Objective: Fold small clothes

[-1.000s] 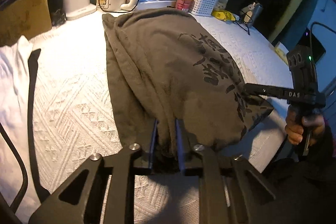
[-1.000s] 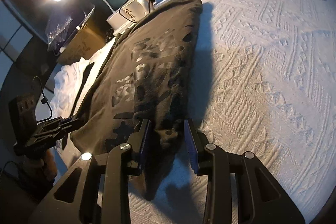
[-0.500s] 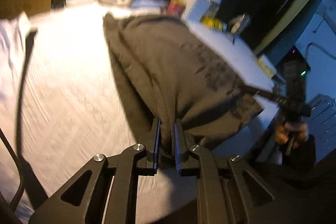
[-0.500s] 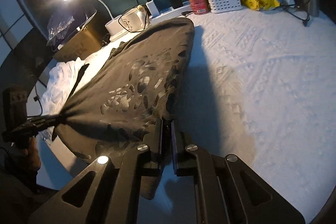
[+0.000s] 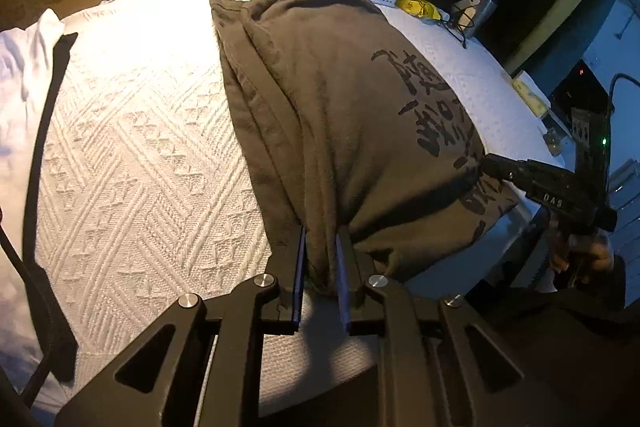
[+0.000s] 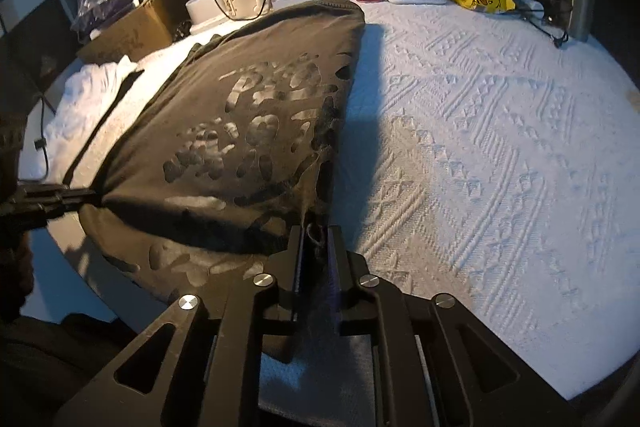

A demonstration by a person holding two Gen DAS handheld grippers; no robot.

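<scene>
the olive shirt (image 5: 344, 115) lies lengthwise from the bench's (image 6: 500, 155) near edge to the clutter behind, bare cloth either side. left hand-held gripper (image 5: 321, 259) and right hand-held gripper (image 6: 318, 251), whose jaws just eased wider, each clamp a near corner.

the left gripper (image 5: 322, 259) pinches cloth, angled down. the right gripper (image 6: 316, 247), jaws just reopened slightly, also clamps cloth.

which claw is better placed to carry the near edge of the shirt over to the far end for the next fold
Neither alone, probably. The left claw and the right claw each pinch a near corner of the olive printed T-shirt, stretched between them over the white quilted cover. Both look equally placed to carry it forward together.
</scene>
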